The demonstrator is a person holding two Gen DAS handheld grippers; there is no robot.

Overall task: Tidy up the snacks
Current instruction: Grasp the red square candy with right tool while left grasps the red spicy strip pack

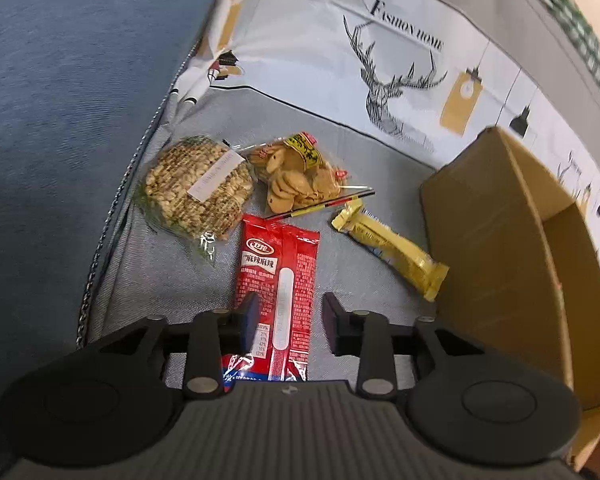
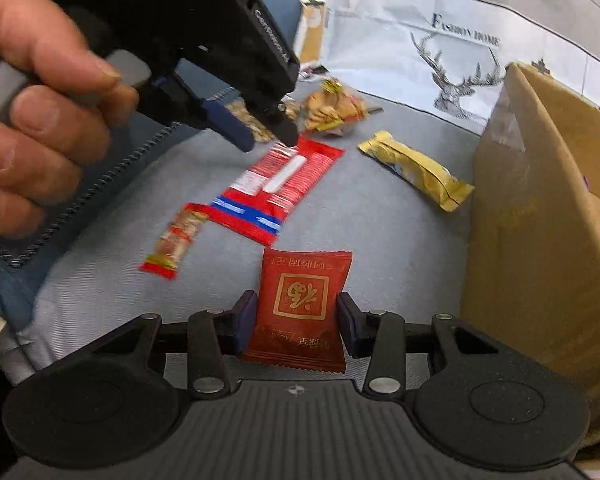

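Snacks lie scattered on a grey cloth beside a cardboard box, with both claws over them.

From the left, a blue cushion borders the grey cloth, where a round seeded cracker pack lies touching a clear bag of small biscuits. Below them lies the long red packet; the left claw straddles its lower part, jaws apart and not pressing it. Next comes the yellow bar, its end just beside the cardboard box. In the right wrist view, a small red-and-gold candy lies left of the right claw, which grips the dark red sachet by its side edges.
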